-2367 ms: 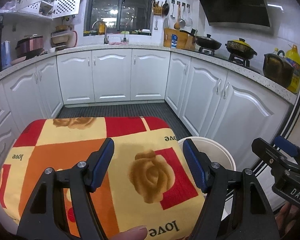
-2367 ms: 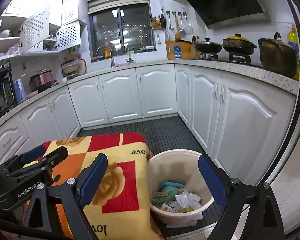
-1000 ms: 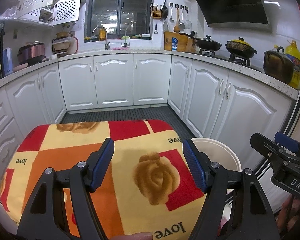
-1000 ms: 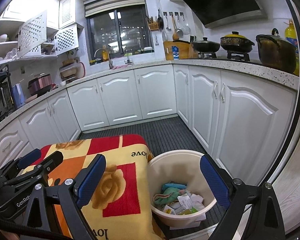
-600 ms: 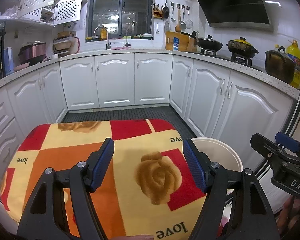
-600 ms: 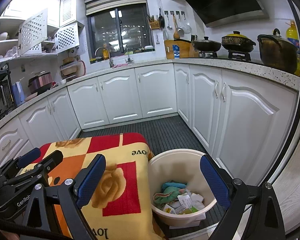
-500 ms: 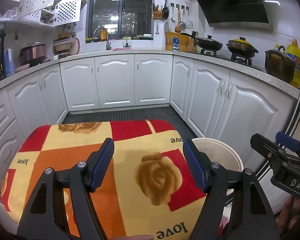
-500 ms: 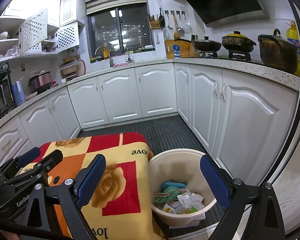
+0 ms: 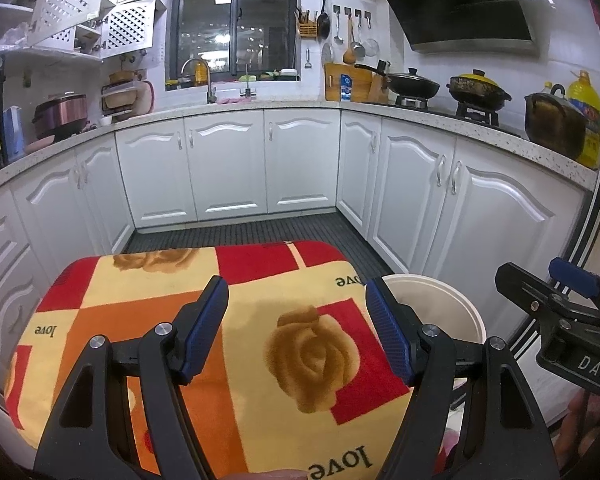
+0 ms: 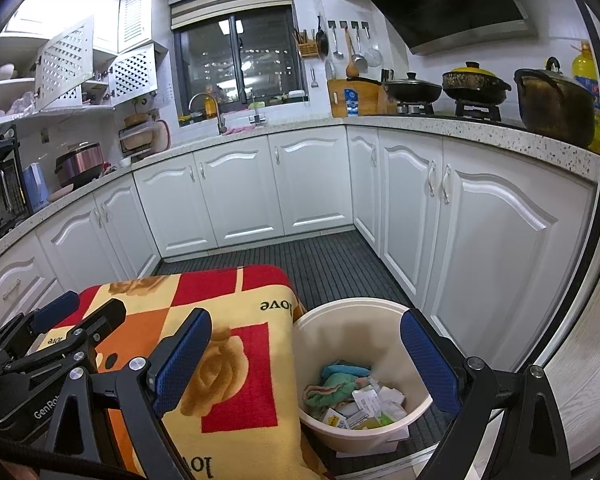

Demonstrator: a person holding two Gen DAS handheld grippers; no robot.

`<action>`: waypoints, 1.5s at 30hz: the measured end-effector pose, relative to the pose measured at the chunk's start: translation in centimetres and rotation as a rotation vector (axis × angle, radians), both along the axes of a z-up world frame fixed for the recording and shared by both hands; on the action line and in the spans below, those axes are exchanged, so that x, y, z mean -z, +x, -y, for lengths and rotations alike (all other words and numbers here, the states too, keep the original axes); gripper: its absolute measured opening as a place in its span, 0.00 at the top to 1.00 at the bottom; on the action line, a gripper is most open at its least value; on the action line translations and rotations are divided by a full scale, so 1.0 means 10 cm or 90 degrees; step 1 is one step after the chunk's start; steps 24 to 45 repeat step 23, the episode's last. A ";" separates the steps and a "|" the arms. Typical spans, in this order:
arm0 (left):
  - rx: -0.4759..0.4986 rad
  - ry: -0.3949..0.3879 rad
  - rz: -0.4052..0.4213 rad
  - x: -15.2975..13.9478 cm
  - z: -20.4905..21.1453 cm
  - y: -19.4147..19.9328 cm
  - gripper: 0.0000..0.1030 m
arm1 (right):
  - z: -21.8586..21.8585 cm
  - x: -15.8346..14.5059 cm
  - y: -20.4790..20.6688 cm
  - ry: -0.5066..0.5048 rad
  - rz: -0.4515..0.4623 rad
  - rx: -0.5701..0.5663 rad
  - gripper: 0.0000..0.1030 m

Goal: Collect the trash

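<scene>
A cream bucket stands on the floor to the right of a table draped in a red, orange and yellow rose cloth. Inside the bucket lie crumpled paper scraps and packets and a teal and pink rag. My right gripper hovers open above the bucket's near rim, nothing between its blue pads. My left gripper hangs open over the cloth, empty. In the left wrist view the bucket's rim shows past the table's right edge, and the right gripper's body at far right.
White cabinets line the kitchen on three sides under a speckled counter. Pots sit on the stove at the right, a sink and tap under the window. Dark ribbed flooring lies between table and cabinets.
Both views have shifted very slightly since the earliest frames; over the last second nothing visibly moved. Both grippers stay open and empty.
</scene>
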State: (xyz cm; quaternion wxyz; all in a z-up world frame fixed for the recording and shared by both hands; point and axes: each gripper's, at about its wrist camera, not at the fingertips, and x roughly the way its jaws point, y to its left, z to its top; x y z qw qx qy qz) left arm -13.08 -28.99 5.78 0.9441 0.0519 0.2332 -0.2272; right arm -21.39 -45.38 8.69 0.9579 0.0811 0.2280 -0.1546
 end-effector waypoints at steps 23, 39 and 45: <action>-0.008 0.009 -0.030 0.20 -0.12 0.20 0.32 | -0.01 0.18 0.25 0.005 -0.054 -0.017 0.08; -0.008 0.009 -0.030 0.20 -0.12 0.20 0.32 | -0.01 0.18 0.25 0.005 -0.054 -0.017 0.08; -0.008 0.009 -0.030 0.20 -0.12 0.20 0.32 | -0.01 0.18 0.25 0.005 -0.054 -0.017 0.08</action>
